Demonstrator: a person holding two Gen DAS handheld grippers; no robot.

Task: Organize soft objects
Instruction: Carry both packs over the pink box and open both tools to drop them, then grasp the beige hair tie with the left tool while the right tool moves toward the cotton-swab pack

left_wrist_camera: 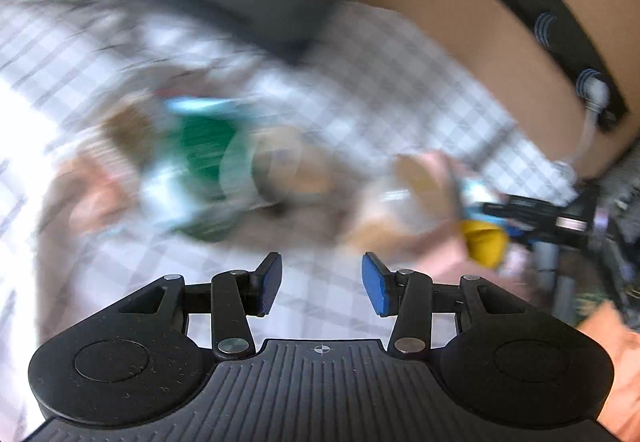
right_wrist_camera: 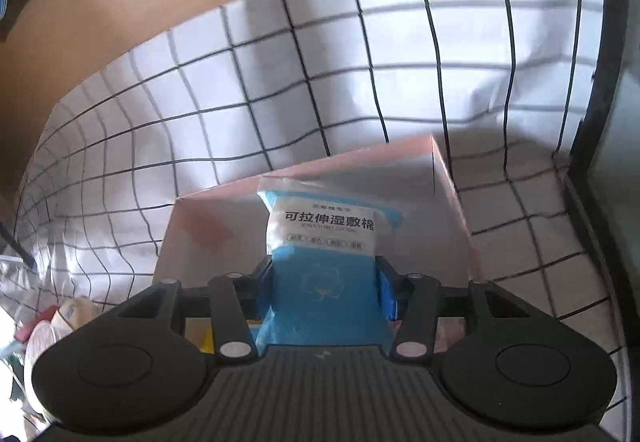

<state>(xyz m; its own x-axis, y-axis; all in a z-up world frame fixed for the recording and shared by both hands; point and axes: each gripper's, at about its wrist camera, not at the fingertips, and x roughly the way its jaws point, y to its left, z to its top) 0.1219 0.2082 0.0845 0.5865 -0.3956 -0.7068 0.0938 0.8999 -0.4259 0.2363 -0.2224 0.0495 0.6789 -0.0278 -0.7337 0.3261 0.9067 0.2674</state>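
You are mid-carry with the right gripper [right_wrist_camera: 324,282]: its jaws are clamped on the lower sides of a blue and white cotton-pad packet [right_wrist_camera: 322,258], which stands upright between them. Just past the packet is a pink box [right_wrist_camera: 400,178], with a white bag printed in a black grid [right_wrist_camera: 300,54] rising behind it at the far edge of the tabletop. My guess is that the packet is meant to go down beside or against the pink box, so your next move would be to lower it until it rests, then ease the jaws apart without tipping it.

Your left gripper [left_wrist_camera: 322,282] has its jaws standing wide with nothing between them, above the checked cloth [left_wrist_camera: 360,90] covering the tabletop. That view is heavily blurred. A loose cluster of items lies ahead of it near the middle of the tabletop, among them something green [left_wrist_camera: 204,146] and, toward the right edge, something yellow [left_wrist_camera: 484,242]; what they are I cannot tell. Choose the next soft item there.
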